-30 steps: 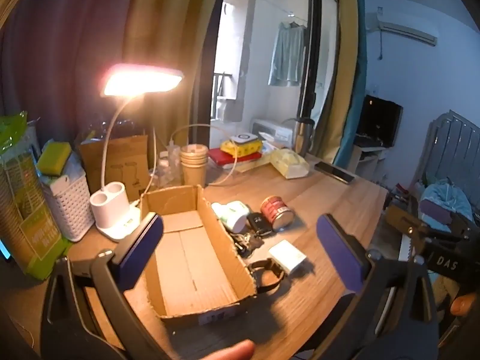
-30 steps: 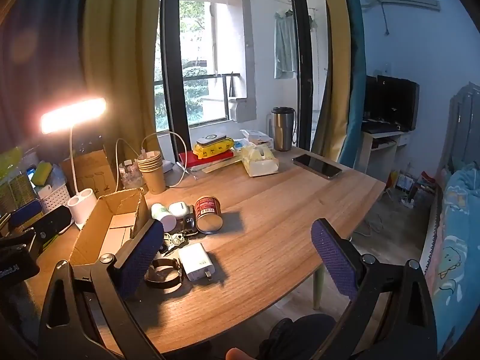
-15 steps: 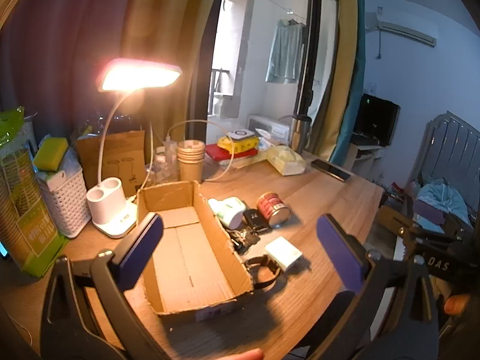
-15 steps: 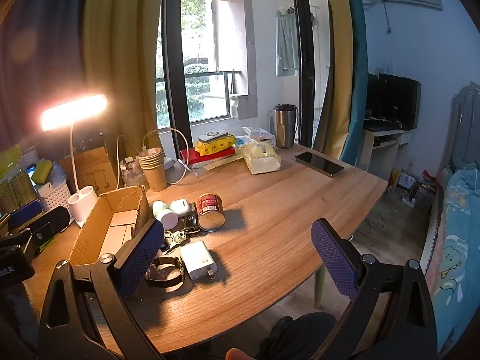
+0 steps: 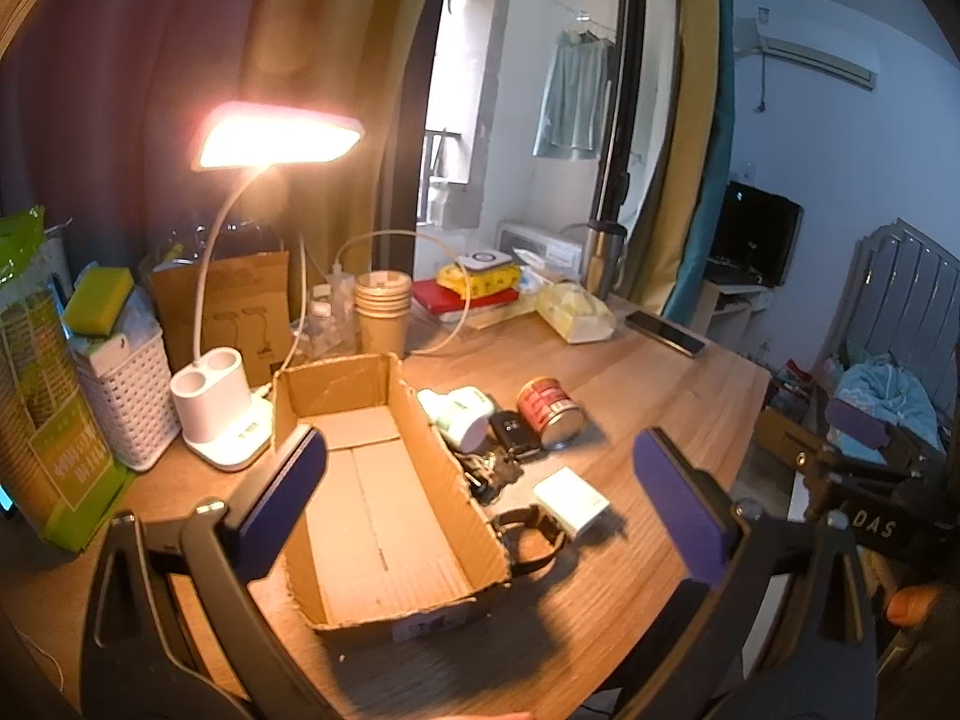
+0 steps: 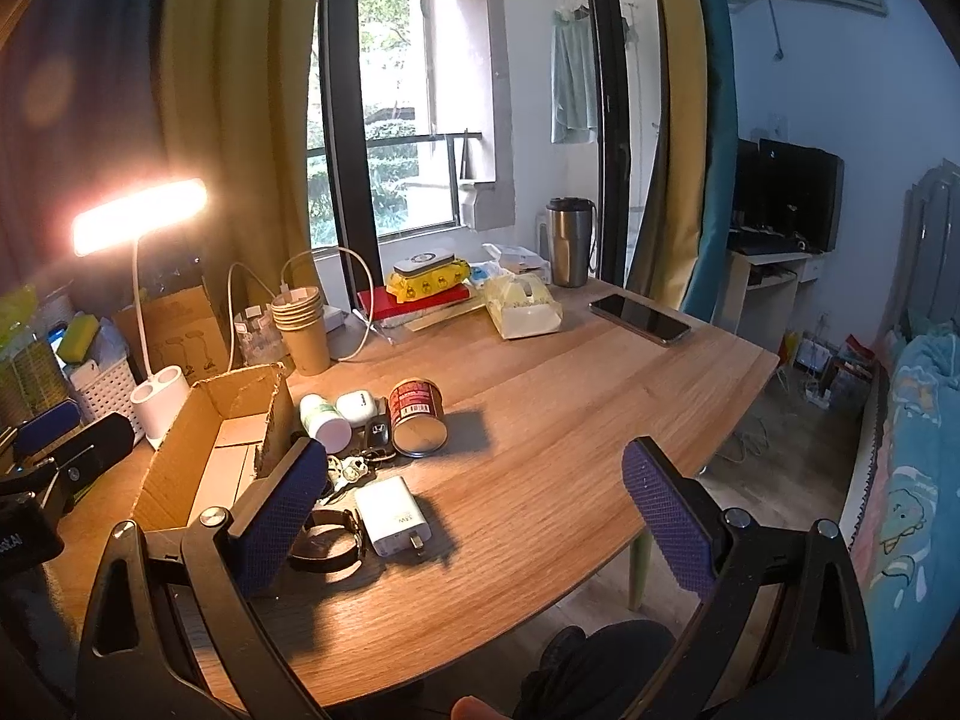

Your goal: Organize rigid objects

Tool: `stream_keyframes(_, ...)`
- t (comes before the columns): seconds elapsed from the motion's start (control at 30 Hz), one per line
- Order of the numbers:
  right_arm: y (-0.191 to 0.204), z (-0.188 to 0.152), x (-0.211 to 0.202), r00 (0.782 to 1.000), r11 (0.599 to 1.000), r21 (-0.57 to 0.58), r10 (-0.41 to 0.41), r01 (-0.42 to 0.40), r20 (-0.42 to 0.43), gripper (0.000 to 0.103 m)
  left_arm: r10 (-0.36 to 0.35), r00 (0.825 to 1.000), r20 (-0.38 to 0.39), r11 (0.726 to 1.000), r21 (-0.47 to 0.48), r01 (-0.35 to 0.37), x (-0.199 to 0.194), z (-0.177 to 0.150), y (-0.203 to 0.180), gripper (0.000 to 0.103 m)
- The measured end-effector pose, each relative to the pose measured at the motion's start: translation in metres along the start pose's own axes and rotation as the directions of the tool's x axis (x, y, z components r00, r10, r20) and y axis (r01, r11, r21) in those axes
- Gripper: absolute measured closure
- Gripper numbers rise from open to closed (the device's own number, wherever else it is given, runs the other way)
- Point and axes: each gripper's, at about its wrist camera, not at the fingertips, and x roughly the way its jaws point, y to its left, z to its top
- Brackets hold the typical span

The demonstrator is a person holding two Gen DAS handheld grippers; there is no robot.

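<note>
An open, empty cardboard box (image 5: pixel 384 516) (image 6: pixel 204 450) lies on the wooden table (image 6: pixel 540 432). Beside its right wall lie a red tin can (image 5: pixel 549 411) (image 6: pixel 417 411), a white-and-green bottle (image 5: pixel 459 417) (image 6: pixel 324 417), a white earbud case (image 6: pixel 357 405), a black car key with keys (image 5: pixel 510 429) (image 6: pixel 375 438), a white charger (image 5: pixel 570 501) (image 6: pixel 393 516) and a black watch (image 5: pixel 531 543) (image 6: pixel 327 540). My left gripper (image 5: pixel 480 510) is open and empty above the box's near end. My right gripper (image 6: pixel 474 525) is open and empty above the table's front, right of the objects.
A lit desk lamp (image 5: pixel 276 135) on a white base (image 5: pixel 216 408), a white basket (image 5: pixel 126 390), stacked paper cups (image 5: pixel 381 309), books (image 6: pixel 414 300), a tissue pack (image 6: pixel 522 306), a phone (image 6: pixel 639 318) and a steel mug (image 6: pixel 567 240) stand along the back. A bed (image 6: pixel 912 450) is right.
Both grippers have drifted slightly; the box and objects have shifted a little in each view. Nothing on the table has moved, and both grippers stay open.
</note>
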Motion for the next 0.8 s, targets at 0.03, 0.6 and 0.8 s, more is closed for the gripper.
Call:
stream_keyframes(0.03,-0.0006,-0.0005,0.0003,1.0,1.0,0.001,0.0,0.0,-0.002,0.003,0.001,1.0,0.0,1.0,-0.001,-0.001,0.0003,-0.0003,0.0002,0.0)
stream_keyframes(0.6,-0.0015,0.0006,0.0039,1.0,1.0,-0.003,0.012,-0.012,-0.005,0.003,0.01,1.0,0.001,1.0,-0.007,-0.01,0.0001,0.0004,0.0,0.0)
stream_keyframes(0.8,-0.0011,0.0008,0.0028,1.0,1.0,-0.003,0.007,-0.007,0.0,0.003,0.006,1.0,0.009,1.0,-0.003,-0.006,-0.0028,0.0009,-0.0013,0.0)
